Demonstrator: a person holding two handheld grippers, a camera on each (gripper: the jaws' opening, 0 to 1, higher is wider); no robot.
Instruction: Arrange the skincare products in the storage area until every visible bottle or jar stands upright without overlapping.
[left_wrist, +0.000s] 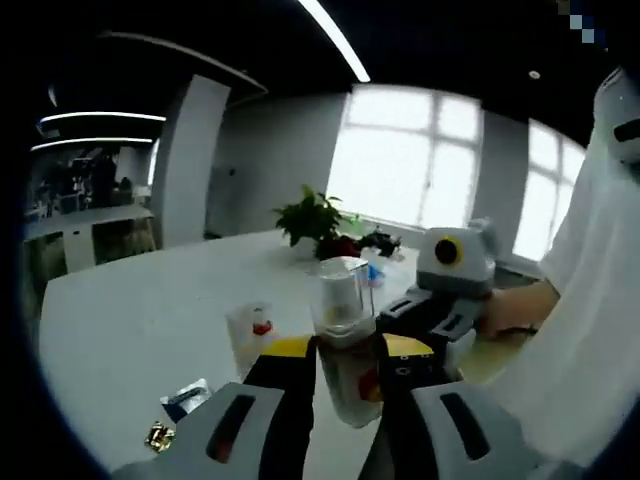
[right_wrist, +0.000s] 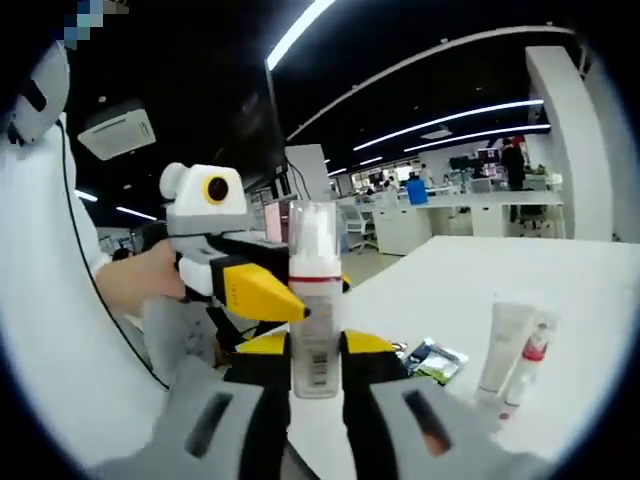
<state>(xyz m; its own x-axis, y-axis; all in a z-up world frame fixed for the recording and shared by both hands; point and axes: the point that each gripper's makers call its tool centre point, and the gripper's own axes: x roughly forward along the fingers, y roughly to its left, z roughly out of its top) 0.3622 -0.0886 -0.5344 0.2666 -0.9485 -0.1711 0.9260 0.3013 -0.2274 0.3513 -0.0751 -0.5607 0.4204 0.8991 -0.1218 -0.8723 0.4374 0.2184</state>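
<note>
Together, both claws (left_wrist: 345, 360) (right_wrist: 318, 352) clamp bottle (right_wrist: 316, 300).

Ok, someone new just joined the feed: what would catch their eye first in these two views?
Most likely the clear-capped bottle held up in the air between both grippers: the right gripper clamps its body while the left gripper meets it from the side. On the white table to the right lie a white tube and a red-collared bottle. In the left gripper view, a potted plant sits before bright windows.
</note>
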